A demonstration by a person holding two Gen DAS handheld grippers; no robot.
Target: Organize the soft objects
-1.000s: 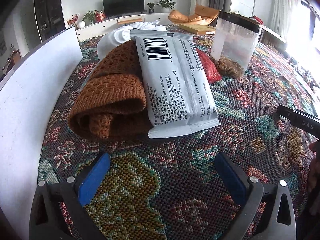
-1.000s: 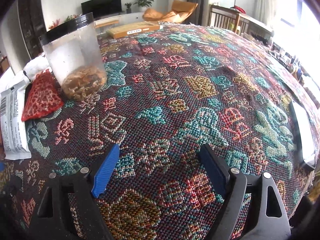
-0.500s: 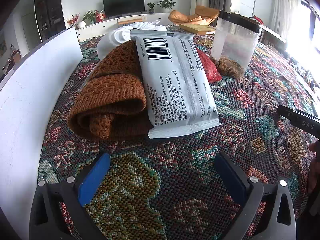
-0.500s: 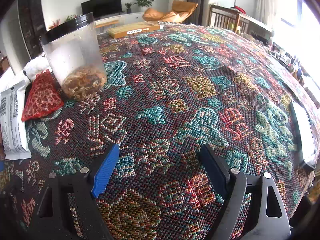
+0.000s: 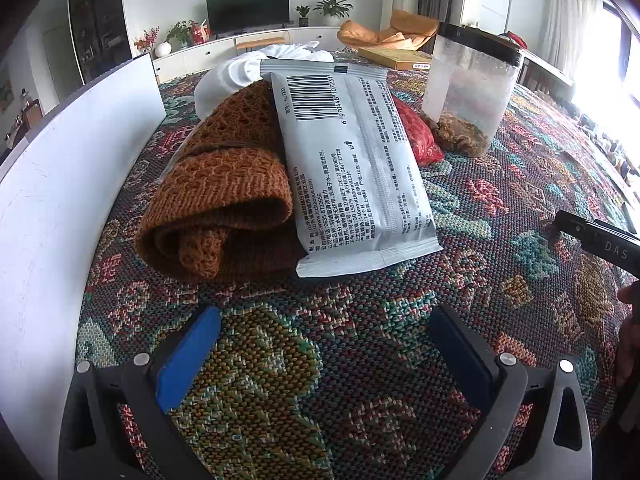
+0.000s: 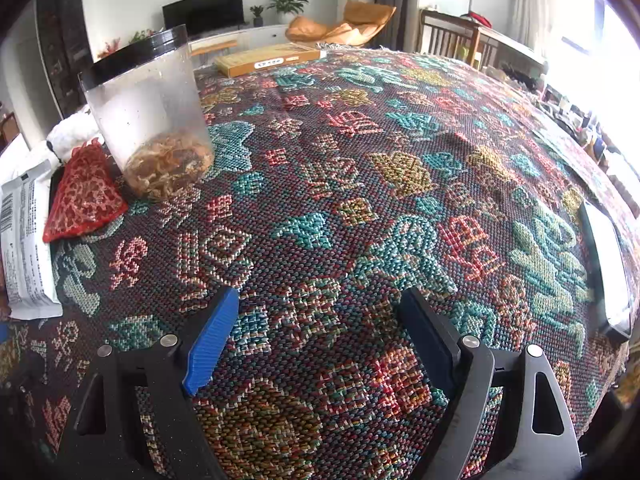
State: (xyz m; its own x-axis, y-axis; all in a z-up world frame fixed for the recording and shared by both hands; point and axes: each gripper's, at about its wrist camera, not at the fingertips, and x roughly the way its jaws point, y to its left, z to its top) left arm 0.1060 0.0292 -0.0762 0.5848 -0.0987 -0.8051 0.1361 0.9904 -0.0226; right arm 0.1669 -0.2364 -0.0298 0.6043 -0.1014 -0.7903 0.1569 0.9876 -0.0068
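Packet [image 5: 352, 164] — one; brown knit [image 5: 224, 196] — one; jar [image 5: 468, 92] — one.

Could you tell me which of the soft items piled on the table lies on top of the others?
The grey wipes packet, barcode side up: it rests across the rolled brown knit and covers part of the red mesh pouch; the white cloth sits behind them.

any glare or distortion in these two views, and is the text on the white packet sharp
Left wrist view: window blown out at right, white panel bowed by fisheye, white packet barcode and print sharp. Right wrist view: same glare at upper right, patterned cloth bulges, packet cut off at the left edge.
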